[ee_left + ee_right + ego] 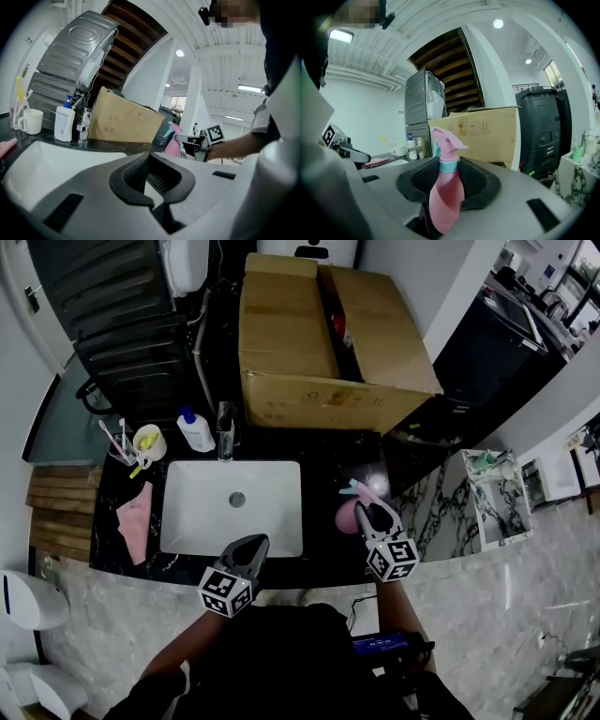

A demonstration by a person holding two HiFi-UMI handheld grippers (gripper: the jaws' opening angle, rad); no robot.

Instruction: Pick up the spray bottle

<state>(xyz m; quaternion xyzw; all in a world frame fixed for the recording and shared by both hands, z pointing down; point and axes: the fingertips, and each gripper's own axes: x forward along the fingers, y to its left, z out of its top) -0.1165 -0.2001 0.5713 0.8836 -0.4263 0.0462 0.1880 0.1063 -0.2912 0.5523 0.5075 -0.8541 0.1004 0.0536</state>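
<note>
The pink spray bottle (pixel 349 514) with a teal collar stands upright over the dark counter, right of the sink. My right gripper (pixel 373 512) is shut on it. In the right gripper view the ribbed pads press on both sides of the spray bottle (pixel 446 197) just below its collar, with the right gripper (pixel 449 176) around its neck and the nozzle above the jaws. My left gripper (pixel 255 542) hovers at the sink's front edge, shut and holding nothing. In the left gripper view, beyond the left gripper (pixel 151 174), the spray bottle (pixel 171 140) shows at the right.
A white sink (pixel 187 521) with a faucet (pixel 225 432) fills the counter's middle. A soap bottle (pixel 195 430), a cup (pixel 148 442) with toothbrushes and a pink cloth (pixel 136 521) lie to its left. A large cardboard box (pixel 328 343) stands behind.
</note>
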